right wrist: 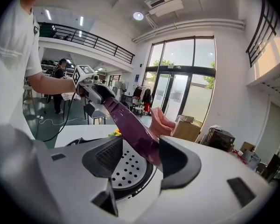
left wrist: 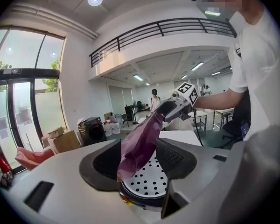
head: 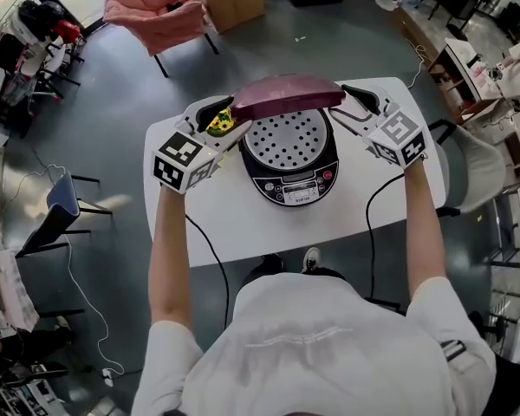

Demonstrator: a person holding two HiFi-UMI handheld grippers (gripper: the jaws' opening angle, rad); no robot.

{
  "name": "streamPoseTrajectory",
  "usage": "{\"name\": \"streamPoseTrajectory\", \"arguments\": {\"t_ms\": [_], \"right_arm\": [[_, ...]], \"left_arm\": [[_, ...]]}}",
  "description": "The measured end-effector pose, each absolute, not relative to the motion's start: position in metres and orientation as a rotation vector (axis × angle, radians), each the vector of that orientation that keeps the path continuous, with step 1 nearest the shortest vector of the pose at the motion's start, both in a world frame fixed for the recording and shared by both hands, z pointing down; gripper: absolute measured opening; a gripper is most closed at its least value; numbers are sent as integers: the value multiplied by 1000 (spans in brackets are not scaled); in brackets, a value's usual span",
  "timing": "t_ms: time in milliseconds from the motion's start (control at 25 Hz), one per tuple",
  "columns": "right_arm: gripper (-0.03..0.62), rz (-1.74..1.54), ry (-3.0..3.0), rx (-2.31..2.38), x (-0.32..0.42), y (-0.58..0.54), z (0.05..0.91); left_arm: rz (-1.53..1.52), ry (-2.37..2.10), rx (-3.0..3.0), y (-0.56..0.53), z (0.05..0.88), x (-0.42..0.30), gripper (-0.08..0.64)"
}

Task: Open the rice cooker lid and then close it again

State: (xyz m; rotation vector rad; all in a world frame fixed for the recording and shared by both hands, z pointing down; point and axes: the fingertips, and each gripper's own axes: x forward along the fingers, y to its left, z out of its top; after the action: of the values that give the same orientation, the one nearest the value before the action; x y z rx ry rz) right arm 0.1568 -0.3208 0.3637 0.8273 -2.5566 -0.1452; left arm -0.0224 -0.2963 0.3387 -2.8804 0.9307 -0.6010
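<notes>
My left gripper (head: 218, 115) and right gripper (head: 357, 104) hold jaws apart around the raised lid (head: 286, 96), at its nine and three o'clock ends; its long axis runs between them.

Glossy maroon plastic lid (head: 286, 96); perforated metal inner plate (head: 288, 139); smooth matt white table (head: 234, 224).

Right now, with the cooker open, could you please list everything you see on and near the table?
table: one, white, under the cooker
rice cooker: one, black and silver, on the table
lid: one, maroon, raised at the cooker's far side
small object: one, yellow, on the table left of the cooker
chair: one, pink, on the floor beyond the table
left gripper: one, white, open, lid's left end between its jaws
right gripper: one, white, open, lid's right end between its jaws
</notes>
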Motion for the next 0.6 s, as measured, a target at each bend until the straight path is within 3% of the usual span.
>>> {"name": "streamPoseTrajectory", "arguments": {"t_ms": [600], "right_arm": [[249, -59, -2591, 749, 163, -285, 388]], "left_arm": [[-674, 994, -2899, -264, 370, -17, 213]]}}
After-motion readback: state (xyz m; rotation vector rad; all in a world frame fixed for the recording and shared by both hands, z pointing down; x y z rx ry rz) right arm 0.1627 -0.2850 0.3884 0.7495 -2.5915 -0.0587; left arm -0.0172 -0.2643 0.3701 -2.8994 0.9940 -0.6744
